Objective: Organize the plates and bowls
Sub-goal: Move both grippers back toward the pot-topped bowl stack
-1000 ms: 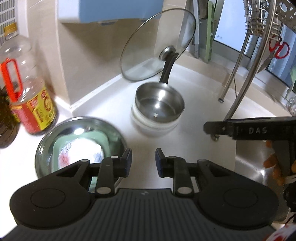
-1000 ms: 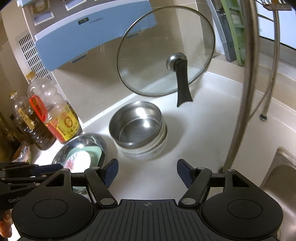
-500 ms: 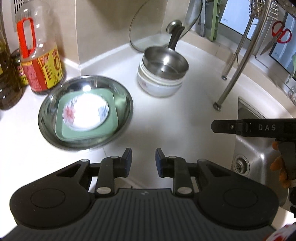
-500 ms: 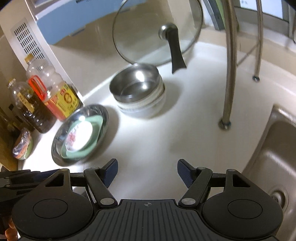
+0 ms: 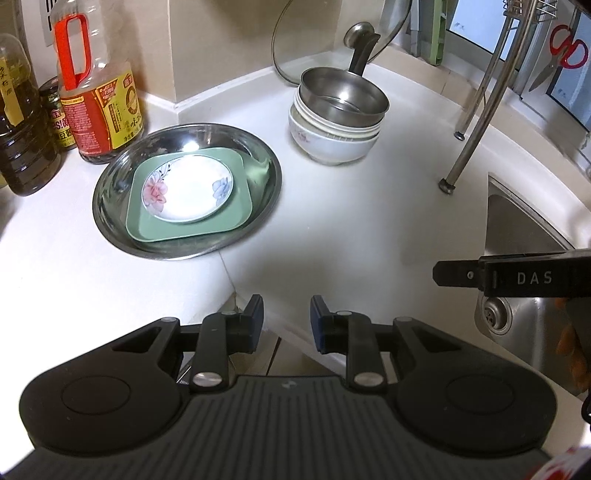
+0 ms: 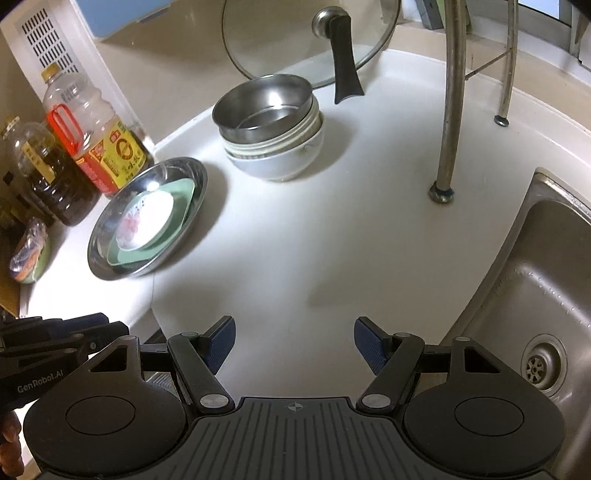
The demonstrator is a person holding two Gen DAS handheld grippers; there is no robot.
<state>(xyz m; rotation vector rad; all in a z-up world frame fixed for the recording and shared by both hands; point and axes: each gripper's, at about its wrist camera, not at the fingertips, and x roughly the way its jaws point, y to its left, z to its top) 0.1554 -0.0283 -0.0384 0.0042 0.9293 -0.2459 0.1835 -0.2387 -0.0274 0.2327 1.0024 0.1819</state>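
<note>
A shallow steel dish [image 5: 263, 159] holds a green square plate [image 5: 236, 216], and a small white flowered plate [image 5: 186, 188] lies on that. To its right a steel bowl [image 5: 343, 98] is nested on top of stacked white bowls [image 5: 332, 147]. My left gripper [image 5: 286, 317] hovers over the counter's front edge, well short of the dish, its pads a narrow gap apart with nothing between them. My right gripper [image 6: 294, 334] stands wide open and empty above bare counter. From there the dish [image 6: 197, 199] is far left and the bowl stack [image 6: 280, 162] straight ahead.
Oil bottles [image 5: 98, 92] stand behind the dish by the wall. A glass lid [image 6: 310, 33] leans in the corner behind the bowls. Metal rack legs [image 6: 448, 110] rise from the counter at the right. A steel sink [image 6: 546, 280] lies right of them.
Both grippers have drawn back from the wall and sunk, so the dish and bowls now sit farther ahead and the sink shows. Neither gripper's jaws have changed.
</note>
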